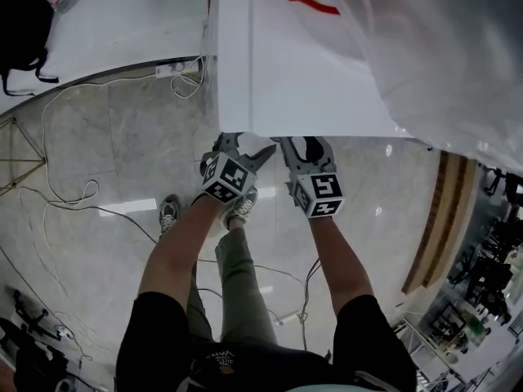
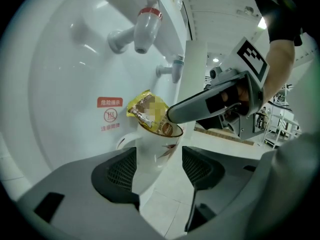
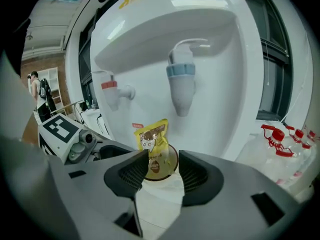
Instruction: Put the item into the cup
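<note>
A white paper cup (image 2: 152,151) stands in the bay of a white water dispenser (image 1: 302,64), below its taps. My left gripper (image 2: 159,166) is shut on the cup, a pad on each side of its wall. A yellow sachet (image 2: 145,109) stands upright in the cup, its top sticking out above the rim. In the right gripper view the sachet (image 3: 154,136) and cup (image 3: 160,191) sit just beyond my right gripper (image 3: 164,171), which is open with its pads clear of the sachet. In the head view both grippers, left (image 1: 241,147) and right (image 1: 304,147), reach under the dispenser's top, which hides their tips.
The red-banded tap (image 2: 147,26) and the blue-banded tap (image 3: 181,84) hang above the cup. Water bottles with red caps (image 3: 277,139) stand to the right of the dispenser. Cables (image 1: 65,194) trail over the marble floor, and a white table (image 1: 122,23) stands at the far left.
</note>
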Demonstrator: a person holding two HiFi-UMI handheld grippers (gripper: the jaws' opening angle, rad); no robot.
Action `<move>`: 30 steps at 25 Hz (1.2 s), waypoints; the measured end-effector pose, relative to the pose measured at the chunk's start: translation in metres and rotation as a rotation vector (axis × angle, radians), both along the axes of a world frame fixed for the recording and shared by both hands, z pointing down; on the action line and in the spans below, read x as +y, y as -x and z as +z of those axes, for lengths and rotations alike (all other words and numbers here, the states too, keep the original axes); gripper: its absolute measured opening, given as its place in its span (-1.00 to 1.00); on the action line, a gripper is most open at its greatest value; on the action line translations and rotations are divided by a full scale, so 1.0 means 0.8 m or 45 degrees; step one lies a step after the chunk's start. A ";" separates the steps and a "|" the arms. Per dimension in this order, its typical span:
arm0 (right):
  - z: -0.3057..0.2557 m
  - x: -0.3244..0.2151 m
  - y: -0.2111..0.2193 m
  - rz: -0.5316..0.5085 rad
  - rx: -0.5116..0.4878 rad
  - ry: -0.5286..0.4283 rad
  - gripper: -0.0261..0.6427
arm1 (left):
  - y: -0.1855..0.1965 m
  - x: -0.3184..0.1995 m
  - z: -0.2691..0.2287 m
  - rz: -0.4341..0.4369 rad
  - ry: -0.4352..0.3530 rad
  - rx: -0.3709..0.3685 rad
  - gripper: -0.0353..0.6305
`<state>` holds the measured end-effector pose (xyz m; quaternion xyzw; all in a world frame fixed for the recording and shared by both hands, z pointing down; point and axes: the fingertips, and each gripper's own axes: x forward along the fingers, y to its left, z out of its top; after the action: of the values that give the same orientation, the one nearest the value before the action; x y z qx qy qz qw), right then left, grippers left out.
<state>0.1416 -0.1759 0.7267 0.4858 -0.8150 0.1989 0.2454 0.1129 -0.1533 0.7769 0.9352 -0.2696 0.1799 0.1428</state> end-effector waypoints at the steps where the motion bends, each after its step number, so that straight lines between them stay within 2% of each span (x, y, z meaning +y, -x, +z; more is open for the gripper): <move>1: -0.003 0.001 0.000 0.013 -0.008 -0.006 -0.41 | 0.001 0.001 0.000 0.001 0.002 -0.001 -0.04; 12: -0.042 0.034 -0.025 0.195 -0.072 -0.038 -0.40 | 0.017 0.024 -0.023 0.023 0.028 -0.016 -0.04; 20: -0.096 0.073 -0.025 0.339 -0.087 -0.071 -0.41 | 0.039 0.058 -0.088 0.058 0.018 0.009 -0.04; 24: -0.141 0.095 -0.026 0.434 -0.111 -0.125 -0.62 | 0.053 0.074 -0.139 0.083 -0.004 0.030 -0.04; 30: -0.228 0.139 -0.029 0.539 -0.124 -0.210 -0.76 | 0.070 0.102 -0.249 0.121 -0.109 0.088 -0.48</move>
<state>0.1644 -0.0646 0.5443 0.6541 -0.7193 0.2021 0.1180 0.0571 -0.0714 0.5773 0.9579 -0.2273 0.1423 0.1030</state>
